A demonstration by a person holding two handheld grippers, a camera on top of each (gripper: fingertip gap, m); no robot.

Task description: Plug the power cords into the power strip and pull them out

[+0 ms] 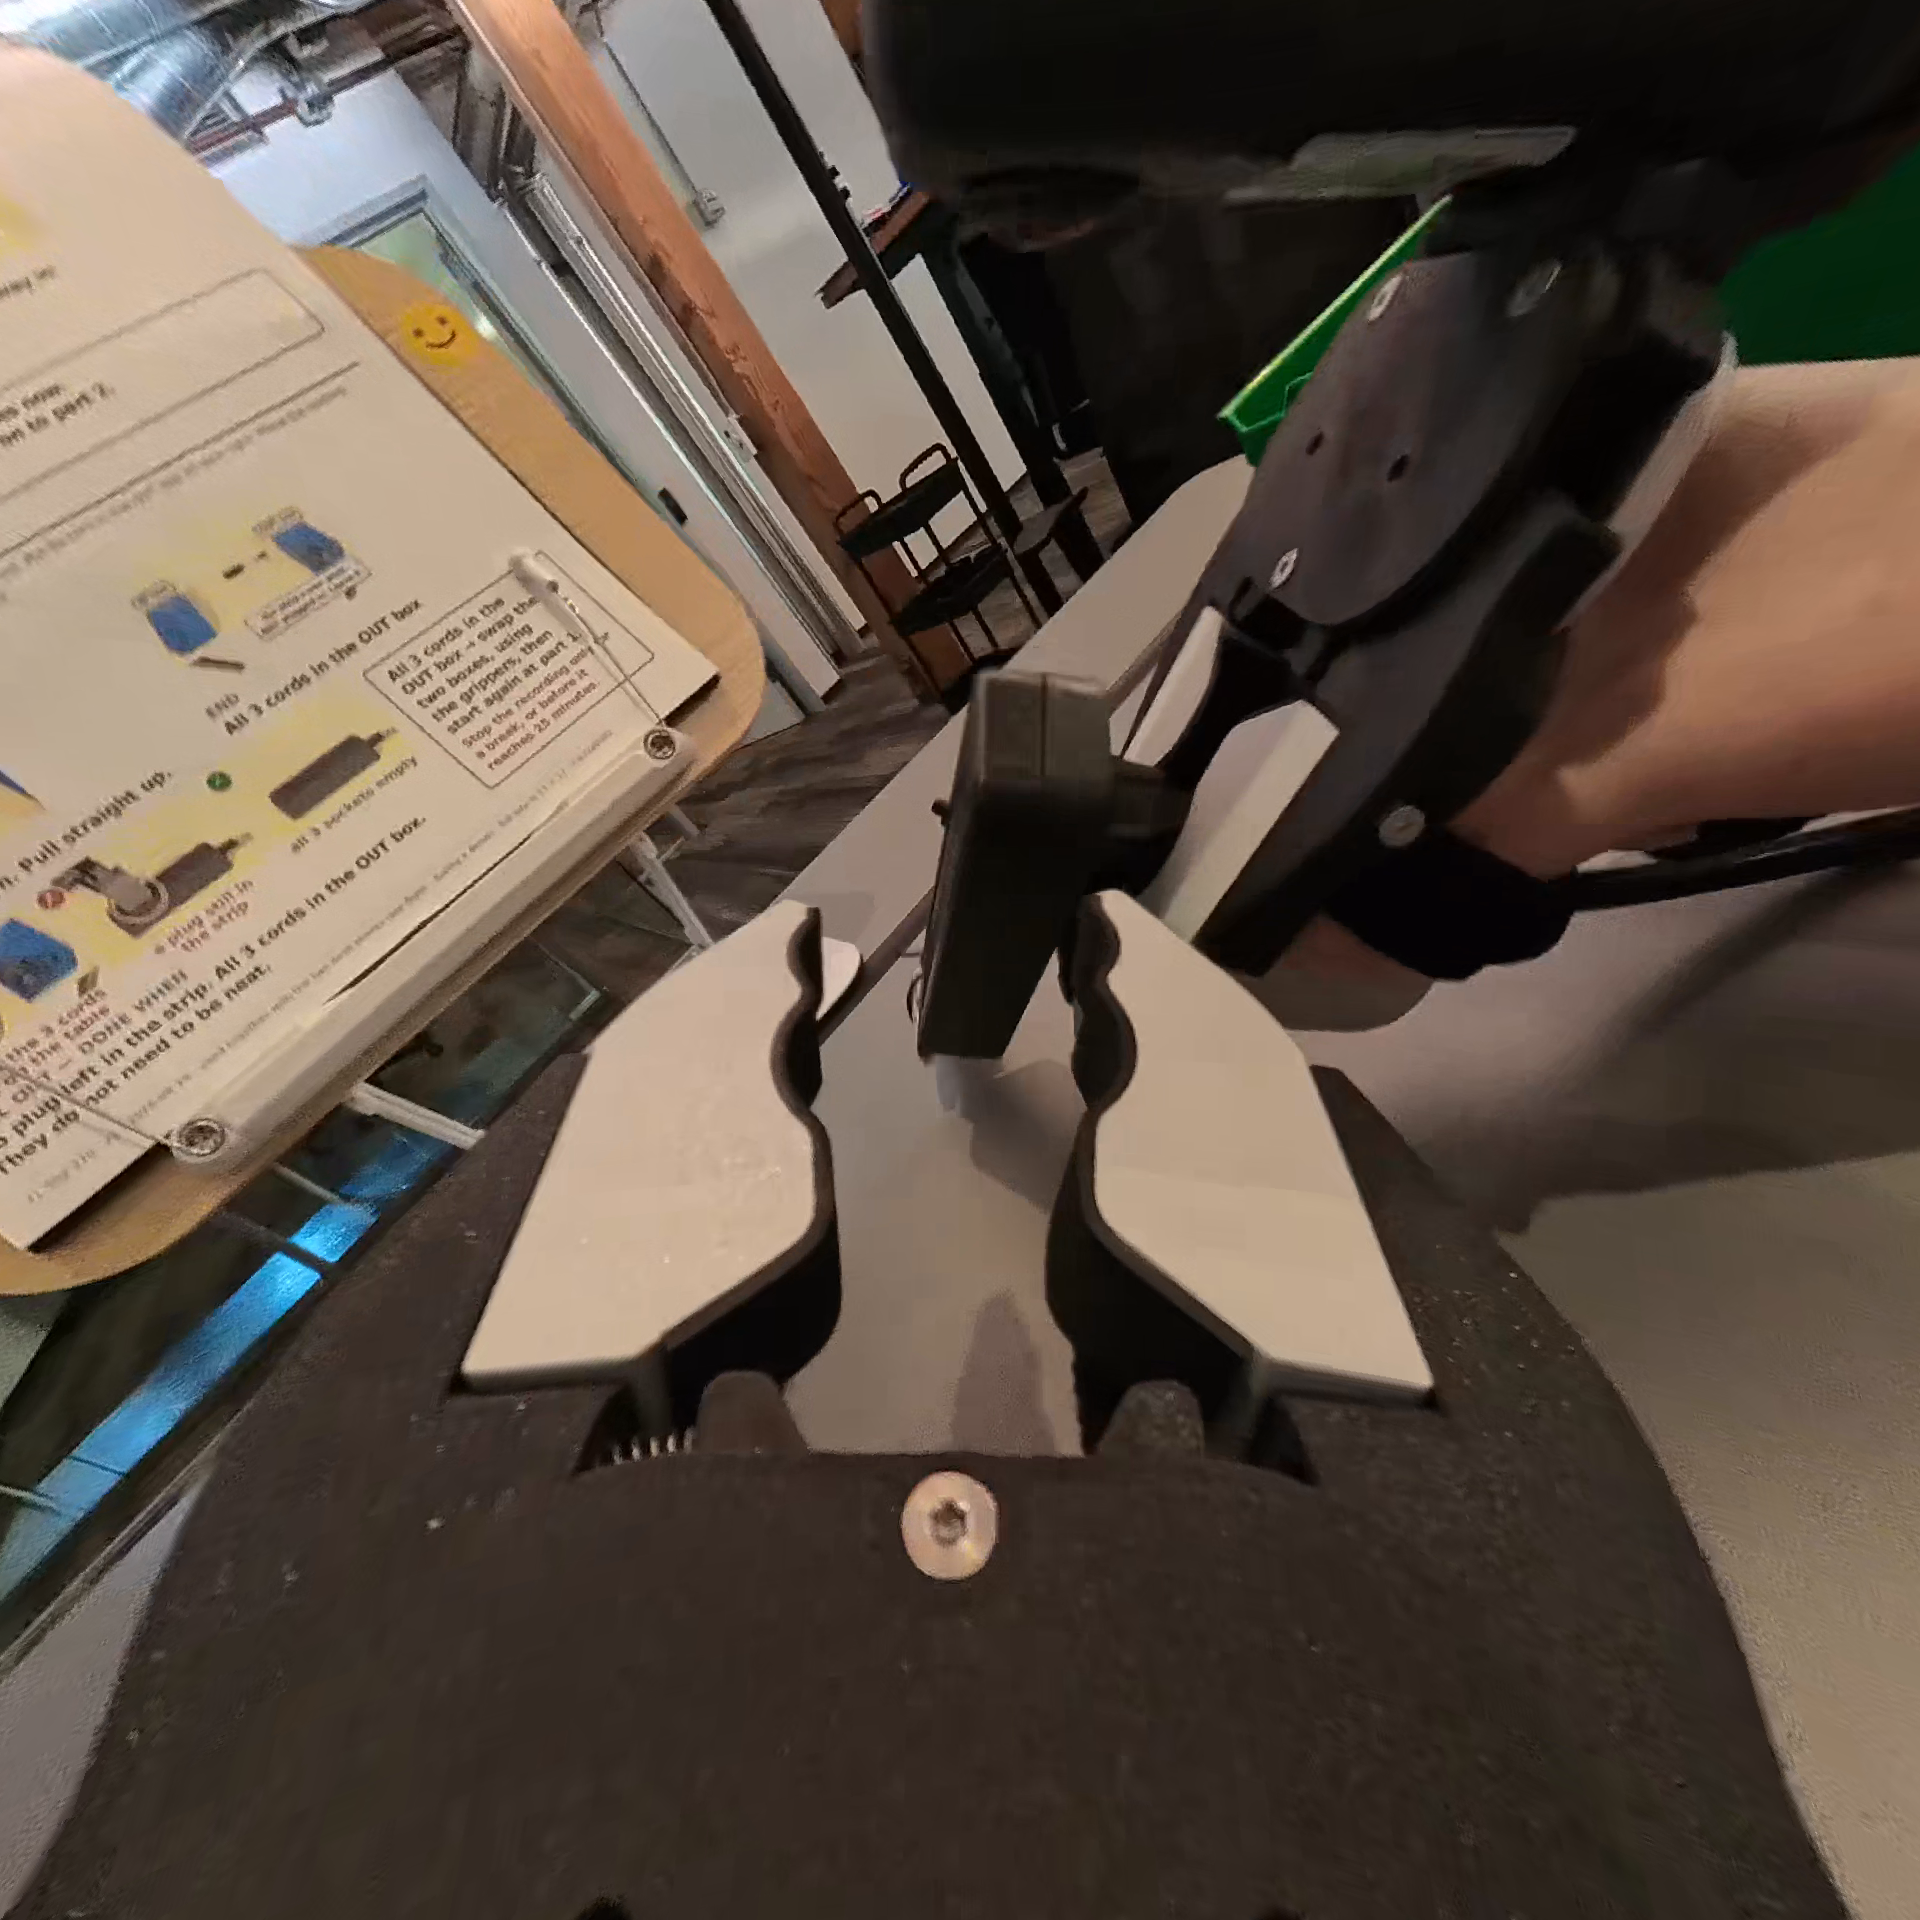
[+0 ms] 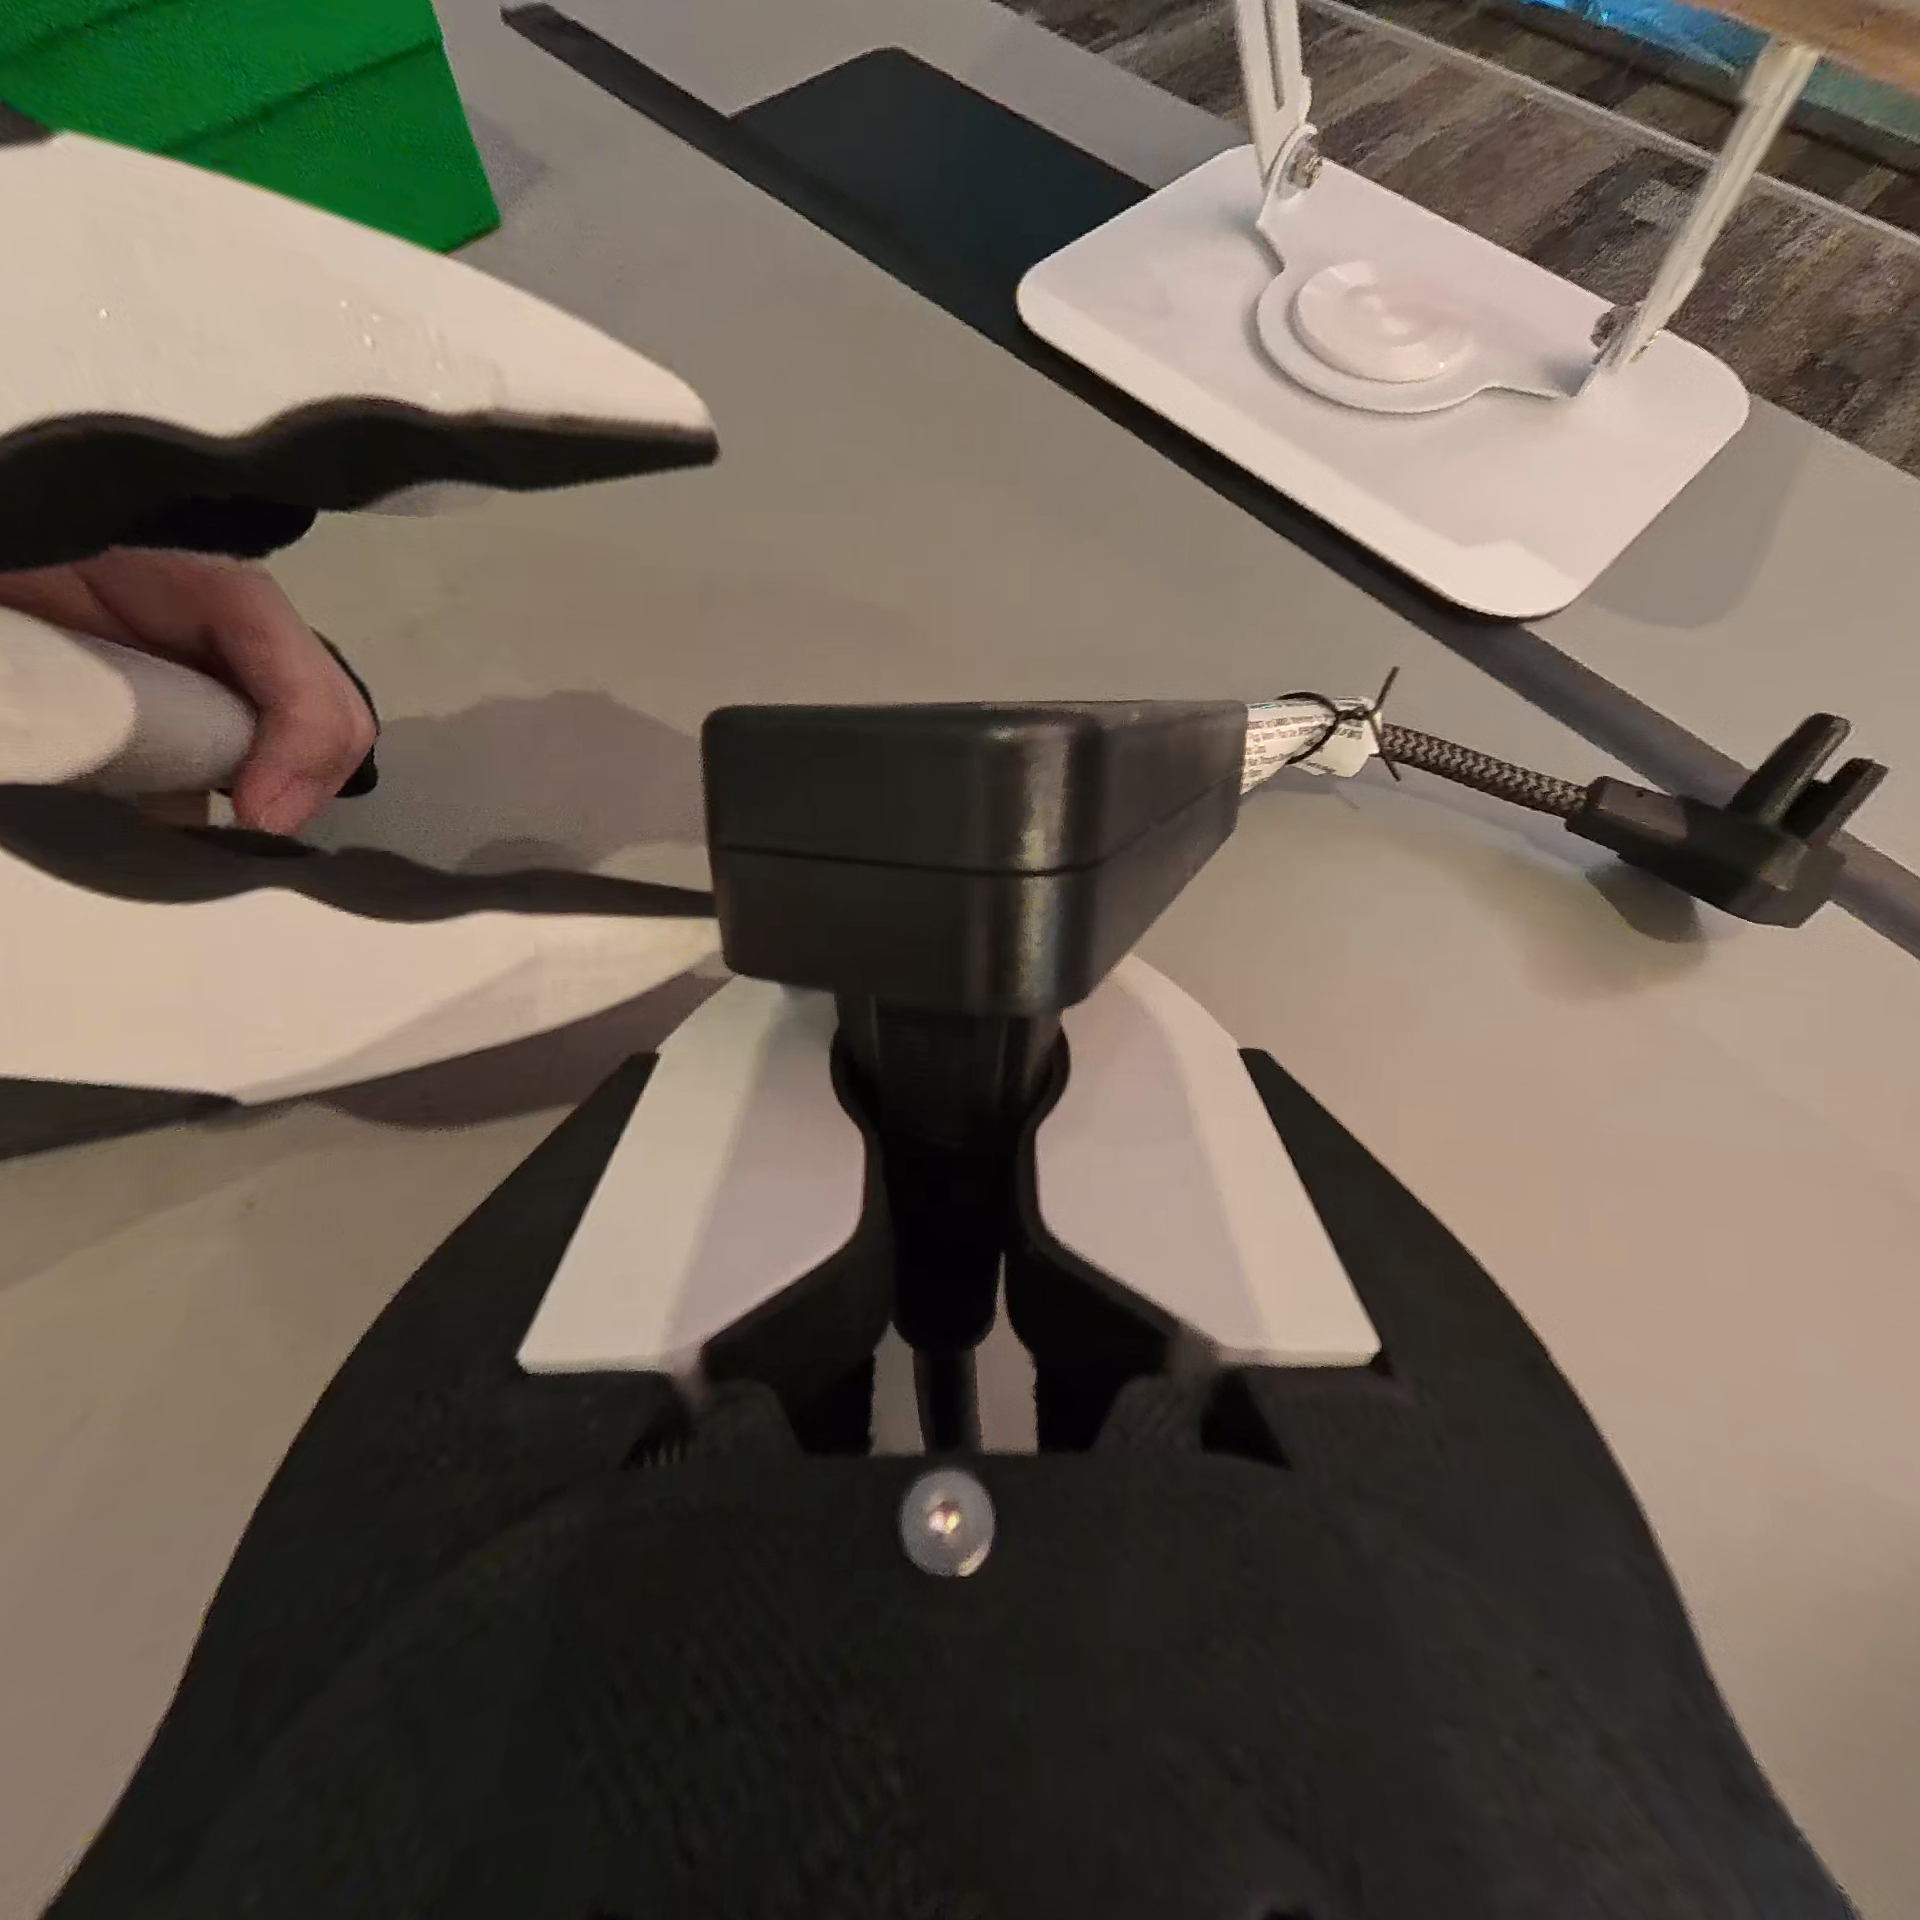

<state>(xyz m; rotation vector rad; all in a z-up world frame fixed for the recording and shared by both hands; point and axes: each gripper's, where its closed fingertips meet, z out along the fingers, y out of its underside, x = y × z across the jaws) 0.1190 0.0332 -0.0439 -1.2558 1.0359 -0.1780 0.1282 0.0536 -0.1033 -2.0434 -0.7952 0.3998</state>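
A small black power strip [image 1: 1008, 862] stands tilted on the grey table [image 1: 1662, 1351]. My right gripper [image 2: 951, 1039] is shut on a black plug [image 2: 935, 1049] that sits in the strip [image 2: 966, 842]. The plug's cord runs back between the jaws. My left gripper [image 1: 951, 935] is open, with the strip between its fingertips and a gap on its left side. In the right wrist view its white fingers [image 2: 416, 416] reach in from the left, one tip by the strip's edge. The strip's braided cord [image 2: 1475, 774] ends in a black angled plug [image 2: 1745, 831] lying on the table.
A board with a printed sheet [image 1: 312, 623] stands on a white stand base [image 2: 1382, 395] at the table's far edge. A green bin [image 2: 260, 104] is behind the left gripper. A dark flat pad [image 2: 914, 135] lies near it. A person's hand [image 2: 281, 717] holds the left gripper. There is about 6 cm between the tips of the two grippers.
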